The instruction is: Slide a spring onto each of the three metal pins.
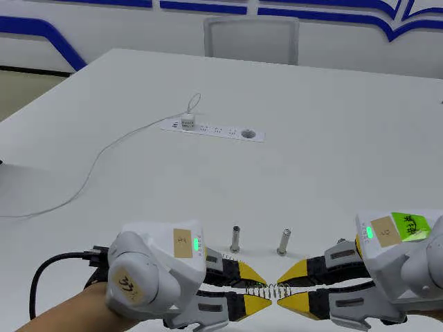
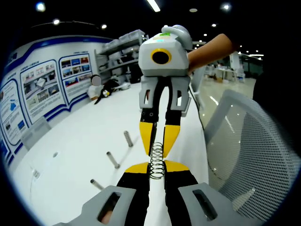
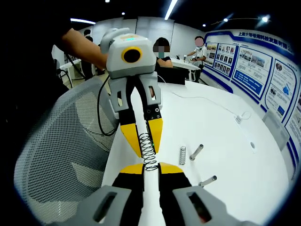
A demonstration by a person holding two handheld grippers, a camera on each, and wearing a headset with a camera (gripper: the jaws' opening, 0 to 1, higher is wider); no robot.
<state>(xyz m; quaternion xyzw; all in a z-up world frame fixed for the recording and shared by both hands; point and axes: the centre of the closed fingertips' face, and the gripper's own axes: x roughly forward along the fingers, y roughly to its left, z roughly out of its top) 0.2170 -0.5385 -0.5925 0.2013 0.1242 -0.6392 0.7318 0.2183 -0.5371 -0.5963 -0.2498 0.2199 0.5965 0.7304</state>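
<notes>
A small steel spring (image 1: 273, 290) hangs level between my two grippers near the table's front edge. The left gripper (image 1: 261, 292) is shut on one end and the right gripper (image 1: 285, 289) on the other. In the left gripper view the spring (image 2: 156, 162) runs from my own yellow tips up to the right gripper's tips (image 2: 158, 137). Two upright metal pins (image 1: 235, 238) (image 1: 284, 242) stand just behind the tips. The left gripper view has three pins in a row (image 2: 113, 160). Another spring (image 3: 182, 155) stands beside a pin (image 3: 196, 151); whether it sits on a pin is unclear.
A white power strip (image 1: 214, 130) with a plug and a long white cable lies mid-table. A grey chair (image 1: 252, 38) stands at the far edge. A black cable (image 1: 41, 273) trails from the left gripper. A mesh chair (image 3: 61, 141) is close behind me.
</notes>
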